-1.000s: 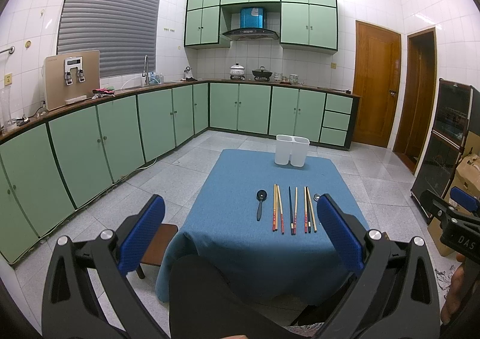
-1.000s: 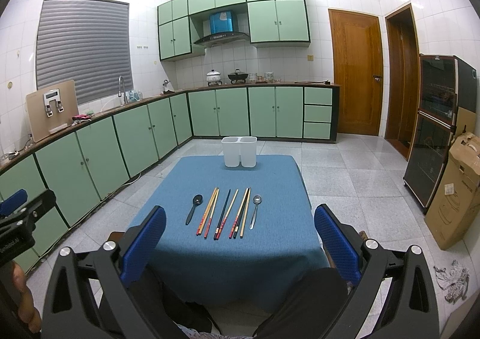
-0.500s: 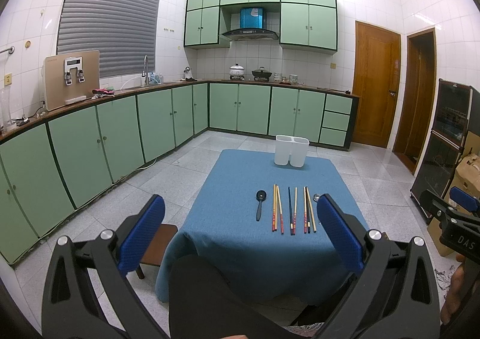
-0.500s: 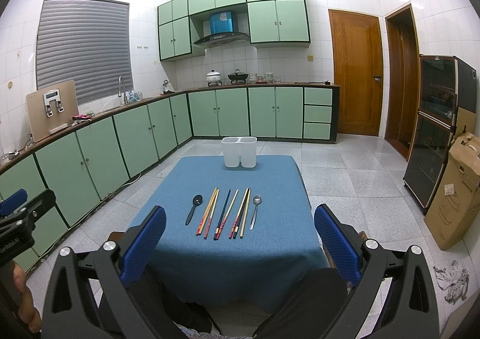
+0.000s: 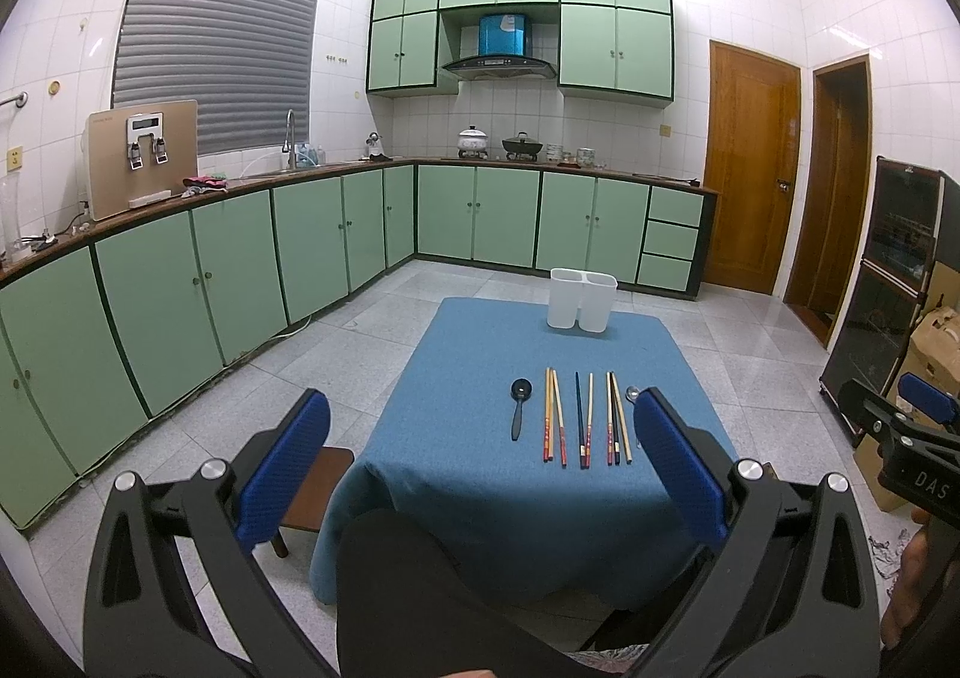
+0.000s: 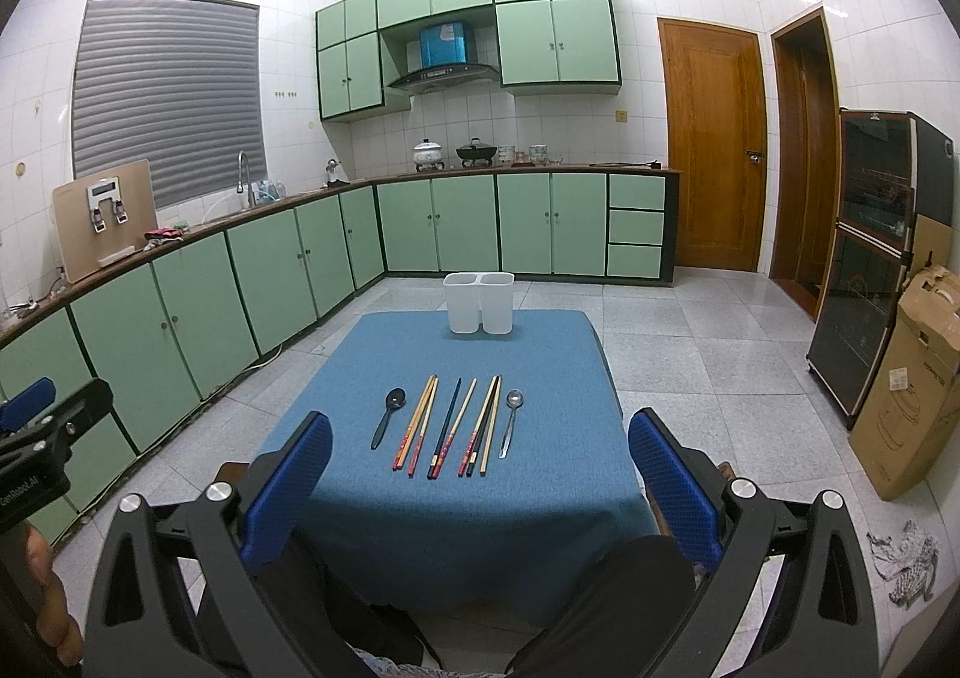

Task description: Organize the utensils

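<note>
Your left gripper (image 5: 480, 474) hides most of the shiny metal spoon (image 5: 632, 393). Both grippers, right gripper (image 6: 480, 483) too, are spread wide, holding nothing. The long chopsticks (image 6: 447, 426) on the blue-cloth surface (image 6: 468, 498) point toward the white two-part holder (image 6: 479, 302).

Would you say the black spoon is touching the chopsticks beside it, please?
Apart. The right wrist view shows blue cloth between the black spoon and the nearest chopsticks along their whole length.
</note>
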The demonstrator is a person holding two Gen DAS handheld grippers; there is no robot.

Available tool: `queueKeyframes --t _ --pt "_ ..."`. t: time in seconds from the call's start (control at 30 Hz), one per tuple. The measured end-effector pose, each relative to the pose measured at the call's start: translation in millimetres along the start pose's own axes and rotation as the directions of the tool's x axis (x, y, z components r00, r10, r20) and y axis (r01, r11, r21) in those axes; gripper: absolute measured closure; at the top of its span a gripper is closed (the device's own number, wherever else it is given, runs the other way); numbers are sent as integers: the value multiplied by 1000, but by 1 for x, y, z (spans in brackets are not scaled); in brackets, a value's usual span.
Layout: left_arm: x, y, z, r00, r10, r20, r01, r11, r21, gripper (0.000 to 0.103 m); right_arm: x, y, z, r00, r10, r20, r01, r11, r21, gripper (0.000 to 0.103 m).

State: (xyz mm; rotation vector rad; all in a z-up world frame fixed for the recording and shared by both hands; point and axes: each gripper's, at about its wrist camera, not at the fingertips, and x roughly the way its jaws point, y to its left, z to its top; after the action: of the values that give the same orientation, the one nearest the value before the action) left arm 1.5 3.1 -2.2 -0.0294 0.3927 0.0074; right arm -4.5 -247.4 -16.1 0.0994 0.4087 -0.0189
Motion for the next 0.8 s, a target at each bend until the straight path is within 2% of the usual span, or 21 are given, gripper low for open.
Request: queueKeyframes --t 0.33,0.5,0.6,0.8 --pt "3 0 -2 1000 -5 -1 5 1000 0 5 2 -1 -1 1000 -2 -2 2 1000 0 6" --pt "9 -4 -7 998 -61 -6 61 998 4 5 1 3 1 1000 -4 -7 4 1000 -1 6" --pt "26 -7 -14 997 -64 -34 65 998 22 5 5 5 9 1000 0 -12 0 1000 2 6" --pt "73 -7 -22 992 -86 -91 90 995 45 5 44 -3 -11 999 -17 -47 16 1000 -20 6"
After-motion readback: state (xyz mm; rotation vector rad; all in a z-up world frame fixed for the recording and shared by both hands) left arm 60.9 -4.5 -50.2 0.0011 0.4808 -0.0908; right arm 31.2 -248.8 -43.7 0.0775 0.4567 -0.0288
